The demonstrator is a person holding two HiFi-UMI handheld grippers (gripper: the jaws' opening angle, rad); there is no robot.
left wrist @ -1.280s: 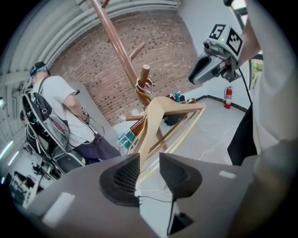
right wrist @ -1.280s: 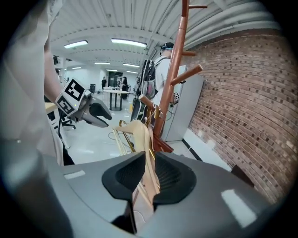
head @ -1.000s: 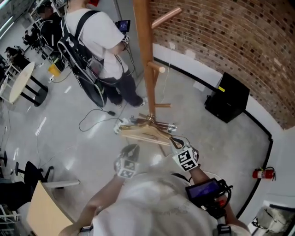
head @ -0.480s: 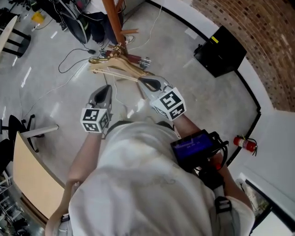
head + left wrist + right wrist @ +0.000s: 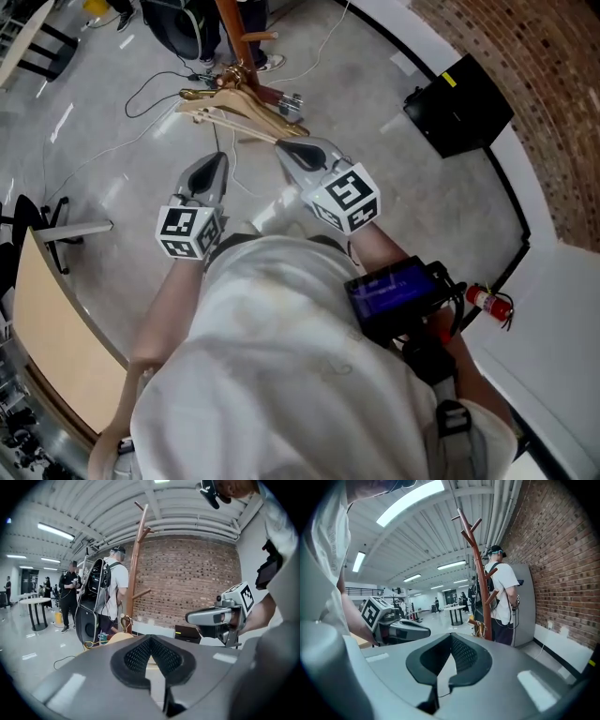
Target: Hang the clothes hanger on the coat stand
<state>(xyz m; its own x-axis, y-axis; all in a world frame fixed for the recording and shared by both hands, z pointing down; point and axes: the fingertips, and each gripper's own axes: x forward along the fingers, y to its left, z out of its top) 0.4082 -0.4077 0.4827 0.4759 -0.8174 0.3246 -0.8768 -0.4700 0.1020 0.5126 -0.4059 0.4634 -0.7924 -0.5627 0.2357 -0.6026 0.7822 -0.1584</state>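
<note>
Both left tool (image 5: pixel 217 161) and right tool (image 5: pixel 287 150) closed, empty, clothes hanger (image 5: pixel 236 118) just beyond right tip

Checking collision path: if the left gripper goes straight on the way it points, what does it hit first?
Probably the wooden hangers, just ahead of the shut left gripper; depth is hard to judge.
</note>
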